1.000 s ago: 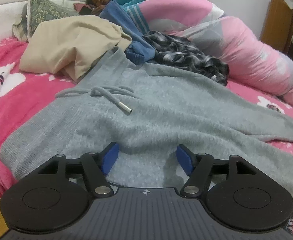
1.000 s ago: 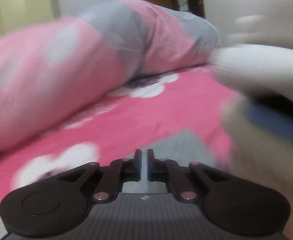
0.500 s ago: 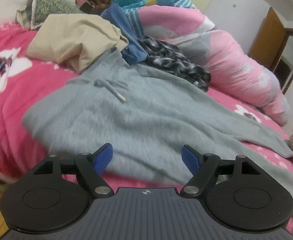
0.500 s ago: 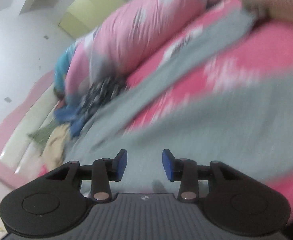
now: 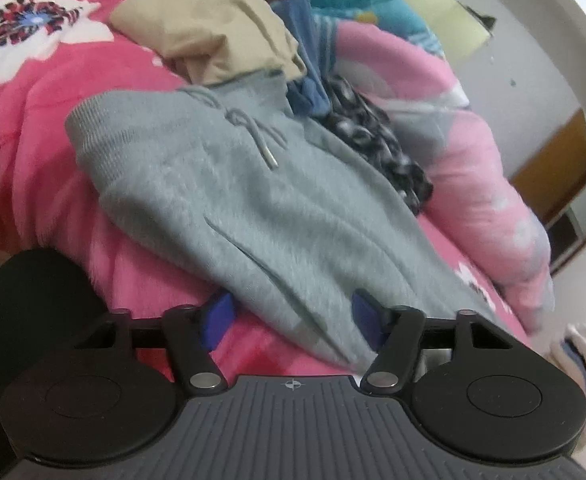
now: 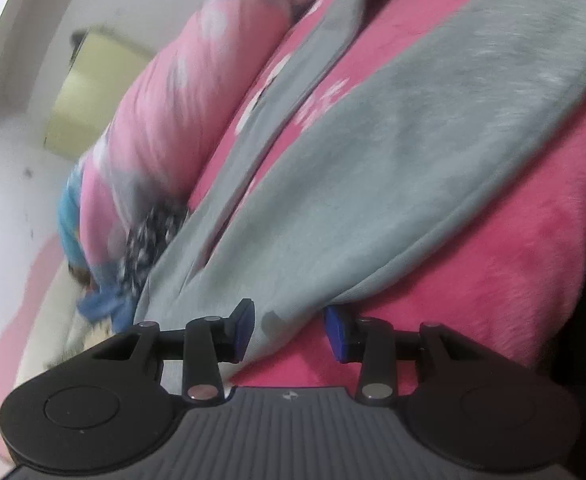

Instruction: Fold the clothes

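Two hand-held grippers: both at the near edge of the grey sweatpants (image 5: 229, 200)
Left hand-held gripper (image 5: 291, 322): jaws closing, partly apart, grey fabric between the pads, not pressed
Right hand-held gripper (image 6: 289, 330): jaws closing, narrow gap, edge of a grey leg between, not clamped
Sweatpants: spread on the pink bed (image 5: 33, 120)
Beige garment (image 5: 209, 28): beyond the sweatpants' waistband
Pink quilt (image 5: 473, 152): beside the sweatpants

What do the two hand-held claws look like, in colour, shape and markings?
Both look alike. The left claw and the right claw each have a dark grey ribbed body with a small cross-in-circle mark, two round black discs at the sides, black link arms with silver pivot pins, and blue pads on the fingertips. No cables or sleeves are visible.
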`<state>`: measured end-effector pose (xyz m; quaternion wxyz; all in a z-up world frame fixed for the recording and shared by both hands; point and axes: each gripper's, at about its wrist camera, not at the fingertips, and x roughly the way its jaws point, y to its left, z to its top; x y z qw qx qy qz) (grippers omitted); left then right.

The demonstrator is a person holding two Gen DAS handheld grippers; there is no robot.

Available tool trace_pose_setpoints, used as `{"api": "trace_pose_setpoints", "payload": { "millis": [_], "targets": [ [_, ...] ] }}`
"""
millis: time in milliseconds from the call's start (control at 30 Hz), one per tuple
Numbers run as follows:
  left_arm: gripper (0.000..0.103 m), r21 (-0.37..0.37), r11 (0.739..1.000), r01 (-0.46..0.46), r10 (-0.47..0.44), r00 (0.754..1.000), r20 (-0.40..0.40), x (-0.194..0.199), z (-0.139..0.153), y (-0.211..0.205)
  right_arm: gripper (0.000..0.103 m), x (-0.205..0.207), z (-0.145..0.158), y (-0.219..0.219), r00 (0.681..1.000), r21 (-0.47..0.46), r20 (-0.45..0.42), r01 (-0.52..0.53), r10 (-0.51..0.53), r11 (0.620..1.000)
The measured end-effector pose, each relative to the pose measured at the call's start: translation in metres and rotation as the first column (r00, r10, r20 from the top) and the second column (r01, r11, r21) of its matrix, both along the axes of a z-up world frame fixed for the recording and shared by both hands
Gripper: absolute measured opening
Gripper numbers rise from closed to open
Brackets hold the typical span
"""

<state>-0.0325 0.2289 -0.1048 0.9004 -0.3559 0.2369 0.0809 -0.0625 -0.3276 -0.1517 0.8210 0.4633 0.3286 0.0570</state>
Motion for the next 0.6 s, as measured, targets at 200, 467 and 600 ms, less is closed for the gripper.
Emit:
{"api": "trace_pose_setpoints", "payload": {
  "millis": [200, 467, 600],
  "targets": [
    [0.004, 0.066, 0.997, -0.045, 0.041, 0.997, 0.065, -0.01, 0.032, 0.008, 0.013, 0.006, 0.012, -0.013, 0.99, -0.054, 0.101, 0.108, -0.103, 0.993],
    [0.002, 0.057, 0.998, -0.013, 0.011, 0.999, 0.032, -0.007, 0.059, 0.028, 0.012, 0.036, 0.031, -0.032, 0.99, -0.084, 0.114, 0.092, -0.082, 0.992],
    [0.002, 0.048, 0.999, -0.017, 0.018, 1.0, -0.023, -0.016, 0.042, 0.029, 0.012, 0.025, 0.012, -0.041, 0.995, -0.025, 0.043, 0.087, -0.086, 0.996]
  ]
}}
